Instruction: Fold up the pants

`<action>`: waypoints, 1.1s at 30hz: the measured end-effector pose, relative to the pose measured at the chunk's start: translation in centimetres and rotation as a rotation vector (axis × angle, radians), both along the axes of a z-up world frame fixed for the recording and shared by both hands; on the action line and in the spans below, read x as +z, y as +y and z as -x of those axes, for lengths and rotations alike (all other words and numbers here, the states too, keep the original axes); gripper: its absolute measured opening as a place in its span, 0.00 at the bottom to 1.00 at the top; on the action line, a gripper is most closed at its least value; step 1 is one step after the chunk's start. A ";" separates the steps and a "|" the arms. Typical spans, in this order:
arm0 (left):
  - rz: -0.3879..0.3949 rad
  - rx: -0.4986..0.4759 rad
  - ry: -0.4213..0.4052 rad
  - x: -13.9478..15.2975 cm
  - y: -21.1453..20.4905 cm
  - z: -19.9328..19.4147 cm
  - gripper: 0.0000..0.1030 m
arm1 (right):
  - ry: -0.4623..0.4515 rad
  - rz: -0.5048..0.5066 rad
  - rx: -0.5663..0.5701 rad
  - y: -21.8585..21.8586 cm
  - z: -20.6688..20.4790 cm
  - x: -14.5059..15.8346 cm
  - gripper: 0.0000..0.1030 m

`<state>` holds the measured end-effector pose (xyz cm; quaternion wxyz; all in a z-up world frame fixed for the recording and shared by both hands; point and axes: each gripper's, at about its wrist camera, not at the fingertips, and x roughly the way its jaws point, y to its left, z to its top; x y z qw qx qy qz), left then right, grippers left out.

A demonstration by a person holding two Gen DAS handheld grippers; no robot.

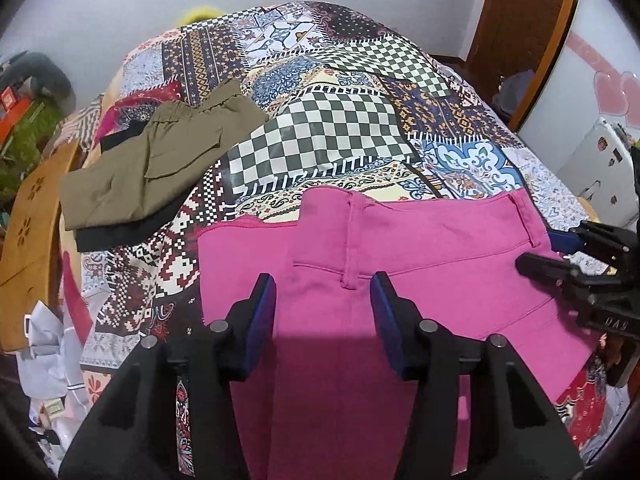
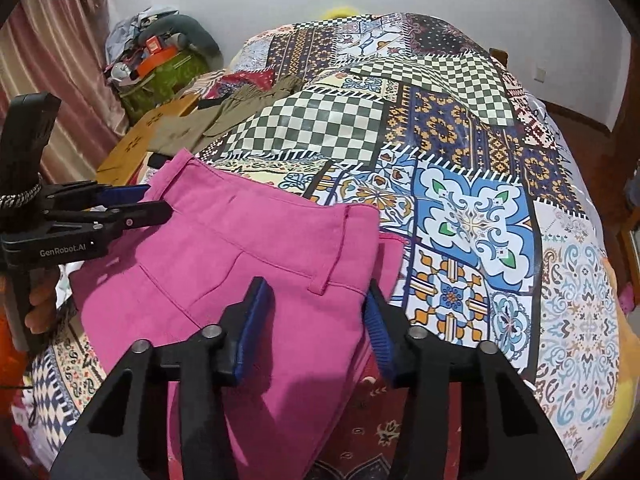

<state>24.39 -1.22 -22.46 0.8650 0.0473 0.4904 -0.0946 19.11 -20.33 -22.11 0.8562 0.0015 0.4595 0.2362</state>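
Pink pants (image 1: 400, 240) lie folded on the patterned bedspread (image 1: 328, 128), waistband toward the far side. My left gripper (image 1: 323, 292) hovers open over the pants near a belt loop, nothing between its blue pads. My right gripper (image 2: 316, 300) is open above the pants (image 2: 240, 248) near their right edge. The right gripper also shows in the left wrist view (image 1: 552, 248) at the pants' right edge, and the left gripper shows in the right wrist view (image 2: 160, 202) at the pants' left edge.
Folded olive pants (image 1: 148, 160) lie on a black garment (image 1: 120, 236) at the far left of the bed. A wooden bed frame (image 1: 32, 216) and clutter stand to the left. A wooden door (image 1: 528, 24) and a white fridge (image 1: 600, 160) stand to the right.
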 end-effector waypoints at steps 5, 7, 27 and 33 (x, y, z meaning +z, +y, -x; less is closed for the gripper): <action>-0.011 0.014 -0.006 0.1 0.3 -0.1 0.56 | 0.014 -0.021 -0.013 -0.7 -0.2 -0.2 0.34; 0.009 0.041 -0.006 0.6 1.0 0.2 0.55 | 0.007 -0.009 -0.020 -0.6 -0.2 0.0 0.34; 0.120 0.102 0.063 0.0 5.4 2.8 0.71 | 0.059 -0.026 -0.078 -2.0 1.9 0.6 0.47; 0.205 0.096 0.121 -1.3 5.4 1.5 0.71 | 0.113 -0.105 -0.099 -2.3 1.2 -0.5 0.50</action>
